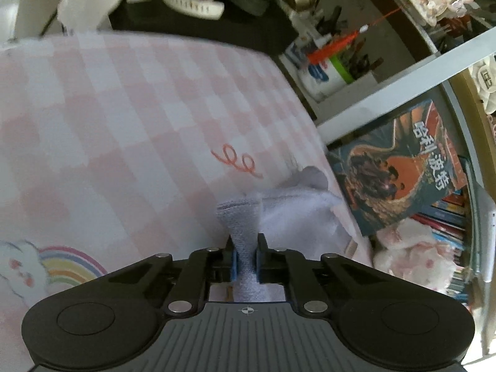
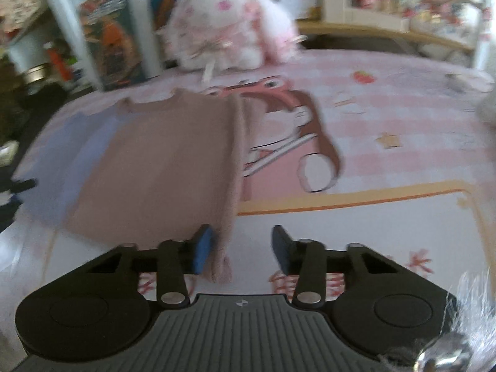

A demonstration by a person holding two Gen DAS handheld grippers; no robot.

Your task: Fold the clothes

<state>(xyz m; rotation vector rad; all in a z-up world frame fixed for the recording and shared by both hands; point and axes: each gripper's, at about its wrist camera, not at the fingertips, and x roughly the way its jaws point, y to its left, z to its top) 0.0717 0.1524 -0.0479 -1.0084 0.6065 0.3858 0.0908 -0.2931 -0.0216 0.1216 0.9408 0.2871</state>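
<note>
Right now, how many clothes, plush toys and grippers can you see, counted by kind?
Clothes: 2, a lavender garment and a dusty pink garment
Plush toys: 1, a pink and white plush toy
Grippers: 2, left gripper, right gripper
Total: 5

Home bedroom, plush toy (image 2: 229, 21), bookshelf (image 1: 446, 217), cartoon bedsheet (image 2: 387, 117)

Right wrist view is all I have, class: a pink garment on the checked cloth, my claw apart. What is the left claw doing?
Observer: The left claw is shut on a pale lavender cloth.
Operator: Where does that cloth lie?
Observer: Its bulk rests near the edge of the checked bedcover, beside a red squiggle print.
Operator: Anything past that edge?
Observer: A book with an orange-and-teal cover stands there, leaning.
</note>
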